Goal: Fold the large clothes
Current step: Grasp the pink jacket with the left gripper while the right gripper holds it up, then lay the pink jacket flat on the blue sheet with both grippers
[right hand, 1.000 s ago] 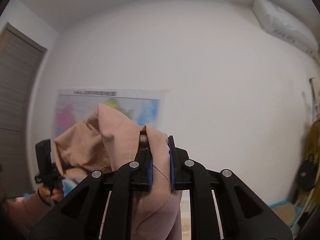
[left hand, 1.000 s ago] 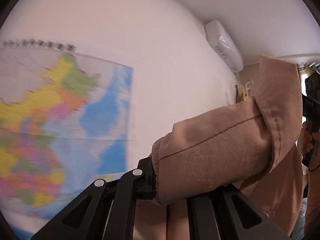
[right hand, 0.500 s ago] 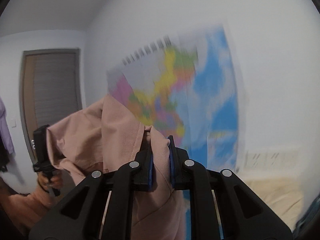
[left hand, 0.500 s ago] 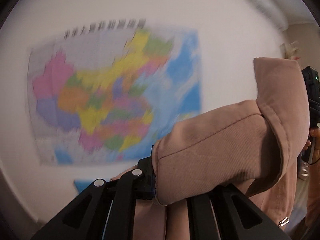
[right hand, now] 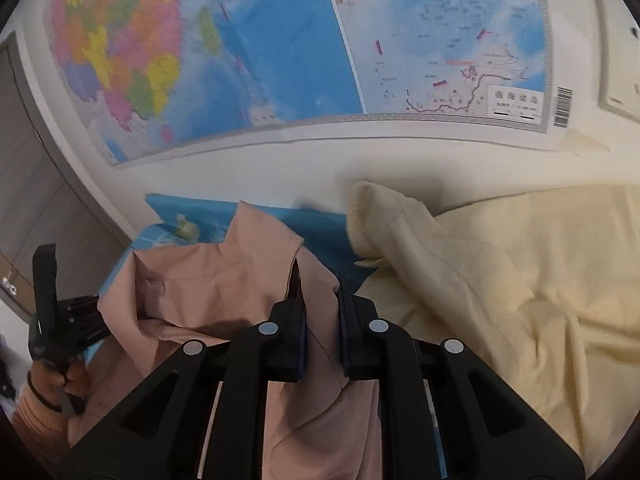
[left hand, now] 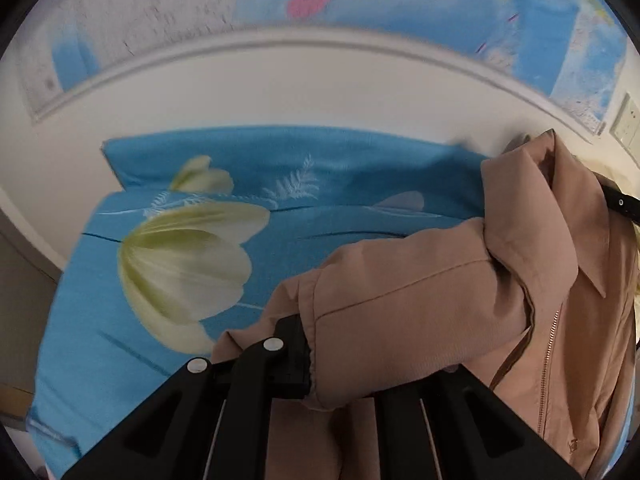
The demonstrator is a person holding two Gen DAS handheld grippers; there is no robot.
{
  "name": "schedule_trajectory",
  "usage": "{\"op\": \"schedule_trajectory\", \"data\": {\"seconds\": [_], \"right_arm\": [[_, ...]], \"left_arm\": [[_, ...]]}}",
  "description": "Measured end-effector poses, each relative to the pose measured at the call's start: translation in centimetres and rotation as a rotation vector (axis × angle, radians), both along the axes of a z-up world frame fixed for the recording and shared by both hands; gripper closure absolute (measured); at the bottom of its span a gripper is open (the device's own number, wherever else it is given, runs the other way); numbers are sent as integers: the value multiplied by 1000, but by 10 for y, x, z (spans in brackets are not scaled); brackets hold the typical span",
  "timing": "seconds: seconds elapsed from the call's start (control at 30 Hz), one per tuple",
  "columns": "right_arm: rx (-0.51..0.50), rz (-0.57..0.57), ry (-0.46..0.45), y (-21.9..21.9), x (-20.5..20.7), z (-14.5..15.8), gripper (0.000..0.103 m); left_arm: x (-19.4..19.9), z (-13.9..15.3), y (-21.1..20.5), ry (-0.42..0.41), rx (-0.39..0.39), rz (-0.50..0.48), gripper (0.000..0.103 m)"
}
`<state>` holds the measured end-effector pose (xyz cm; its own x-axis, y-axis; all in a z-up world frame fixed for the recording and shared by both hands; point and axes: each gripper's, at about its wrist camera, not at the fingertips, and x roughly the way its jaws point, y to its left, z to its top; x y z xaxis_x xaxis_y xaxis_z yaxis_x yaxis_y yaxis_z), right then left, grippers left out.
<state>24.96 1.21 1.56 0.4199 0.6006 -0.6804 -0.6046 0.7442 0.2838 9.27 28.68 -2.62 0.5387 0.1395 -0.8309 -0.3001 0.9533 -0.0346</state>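
Note:
A dusty-pink jacket [left hand: 420,304] with a collar and a zip hangs between both grippers, just above a bed with a blue tulip-print sheet [left hand: 160,360]. My left gripper [left hand: 332,364] is shut on a shoulder seam, and the cloth drapes over its right finger and hides it. In the right wrist view my right gripper [right hand: 322,320] is shut on another fold of the jacket [right hand: 208,280], with pink cloth pinched between its blue pads. A hand [right hand: 60,380] at the left edge holds the left gripper's handle.
A crumpled cream blanket [right hand: 520,280] covers the right part of the bed. A large coloured map [right hand: 280,40] hangs on the white wall behind the bed. A grey door [right hand: 36,200] stands at the left, and a wall socket [left hand: 626,122] at the right.
Both grippers have swung down from facing the upper wall and ceiling to facing the bed, carrying the jacket with them. Both grips on the cloth are unchanged.

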Motion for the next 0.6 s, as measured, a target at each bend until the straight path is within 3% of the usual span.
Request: {"op": "schedule_trajectory", "data": {"seconds": [0.07, 0.13, 0.17, 0.2, 0.23, 0.3, 0.37, 0.43, 0.6], "right_arm": [[-31, -25, 8, 2, 7, -5, 86], [-55, -43, 19, -1, 8, -9, 66], [-53, -36, 20, -3, 5, -8, 58], [-48, -28, 8, -5, 1, -3, 42], [-42, -19, -18, -14, -9, 2, 32], [-51, -26, -118, -34, -36, 18, 22], [-50, -16, -150, -54, -57, 25, 17], [-43, 0, -129, -75, -82, 16, 12], [-132, -4, 12, -112, -130, -42, 12]], "left_arm": [[9, -8, 7, 30, -7, 15, 89], [13, -15, 13, 56, -17, 18, 79], [15, -16, 14, 62, -19, 22, 58], [16, -16, 16, 63, -20, 20, 41], [15, -12, 18, 50, -17, 19, 39], [9, -2, 18, 17, 4, 7, 32], [4, 6, 16, -9, 11, -11, 25], [-2, 13, 12, -33, 50, -36, 25], [-14, 14, 3, -52, 62, -88, 22]]}}
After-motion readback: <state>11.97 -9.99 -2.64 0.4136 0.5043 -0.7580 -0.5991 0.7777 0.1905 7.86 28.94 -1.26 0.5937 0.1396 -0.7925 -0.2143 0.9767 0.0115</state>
